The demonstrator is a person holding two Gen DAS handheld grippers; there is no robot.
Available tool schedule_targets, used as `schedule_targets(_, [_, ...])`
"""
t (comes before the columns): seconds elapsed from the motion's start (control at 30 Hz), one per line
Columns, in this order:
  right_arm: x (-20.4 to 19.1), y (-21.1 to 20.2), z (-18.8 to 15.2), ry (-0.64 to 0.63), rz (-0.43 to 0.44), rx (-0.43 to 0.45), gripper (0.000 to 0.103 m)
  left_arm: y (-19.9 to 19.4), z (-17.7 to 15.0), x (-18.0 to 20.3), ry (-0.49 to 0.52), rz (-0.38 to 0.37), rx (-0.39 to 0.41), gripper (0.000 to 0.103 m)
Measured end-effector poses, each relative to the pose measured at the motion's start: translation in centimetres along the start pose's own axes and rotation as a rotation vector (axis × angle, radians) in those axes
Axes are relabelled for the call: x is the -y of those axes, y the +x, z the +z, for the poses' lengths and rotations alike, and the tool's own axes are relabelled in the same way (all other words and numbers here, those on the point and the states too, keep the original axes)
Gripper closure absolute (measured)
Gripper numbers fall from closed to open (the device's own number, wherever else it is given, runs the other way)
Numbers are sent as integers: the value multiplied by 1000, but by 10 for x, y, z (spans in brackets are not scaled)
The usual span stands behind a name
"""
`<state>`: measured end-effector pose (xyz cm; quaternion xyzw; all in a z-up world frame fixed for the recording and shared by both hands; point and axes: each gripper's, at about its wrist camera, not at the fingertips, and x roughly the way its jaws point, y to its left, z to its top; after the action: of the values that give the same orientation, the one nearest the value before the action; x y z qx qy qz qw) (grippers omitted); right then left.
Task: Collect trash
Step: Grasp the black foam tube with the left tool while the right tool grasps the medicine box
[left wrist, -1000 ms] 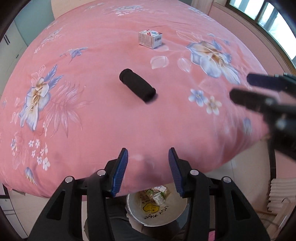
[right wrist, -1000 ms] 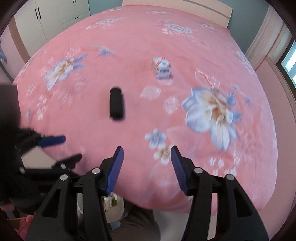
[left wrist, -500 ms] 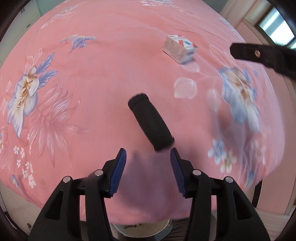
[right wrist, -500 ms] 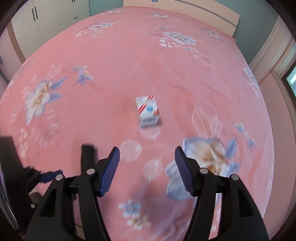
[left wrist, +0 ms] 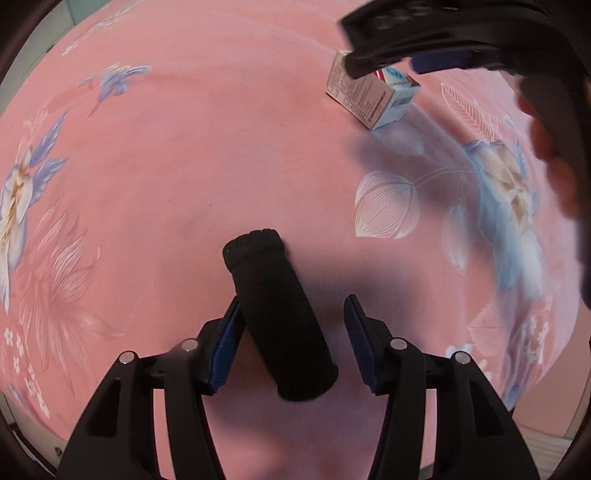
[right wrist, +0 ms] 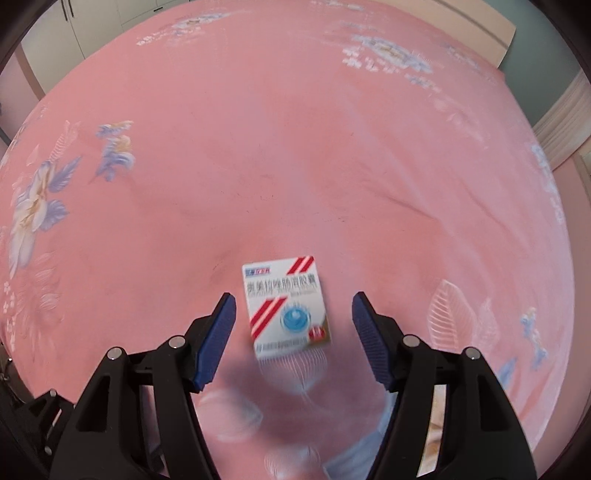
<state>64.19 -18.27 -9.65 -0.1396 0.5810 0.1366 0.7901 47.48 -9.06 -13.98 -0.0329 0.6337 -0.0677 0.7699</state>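
Note:
A black rolled cylinder (left wrist: 279, 314) lies on the pink flowered bedspread (left wrist: 184, 147). My left gripper (left wrist: 291, 332) is open with the roll between its blue pads; its near end lies between the fingers. A small white medicine box (right wrist: 286, 304) with red stripes and a blue circle lies on the bedspread. My right gripper (right wrist: 290, 321) is open, its fingers either side of the box and apart from it. The box also shows in the left wrist view (left wrist: 373, 94), partly under the right gripper (left wrist: 436, 55).
The bedspread (right wrist: 295, 147) fills both views. White wardrobe doors (right wrist: 92, 22) stand at the far left, a headboard (right wrist: 480, 22) at the far end and a curtain (right wrist: 561, 122) at the right. The bed's edge runs below the left gripper.
Both grippers have moved forward over the bed. The left one now straddles the black roll and the right one straddles the box. The bowl below the bed edge has left view.

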Motion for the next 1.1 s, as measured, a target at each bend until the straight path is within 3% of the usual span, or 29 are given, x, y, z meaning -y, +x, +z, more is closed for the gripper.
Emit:
schedule_targets(0.1, [3,18,-1,20,28,-22,39,4,0,4,43,11,19,50])
schedule_targets(0.17, [4,26,-4,25,50,-38,58,5,-1,7,81,20,28,60])
schedule_targets(0.3, [2,25,-11,19,39,-26,59,3,0,6,117,5,27,62])
schedule_targets(0.47, [-1,5,-23,38,39,-1,59,-5,-4,1,152,42,44,63])
schedule_targets(0.73, [-9,-54,-52,67,32,51,59,-52,-22,-13,159,58,96,63])
schedule_targets(1.1, [-49,-179,-102,35,-14,165,59,-180,-46,-15,211,109,288,63])
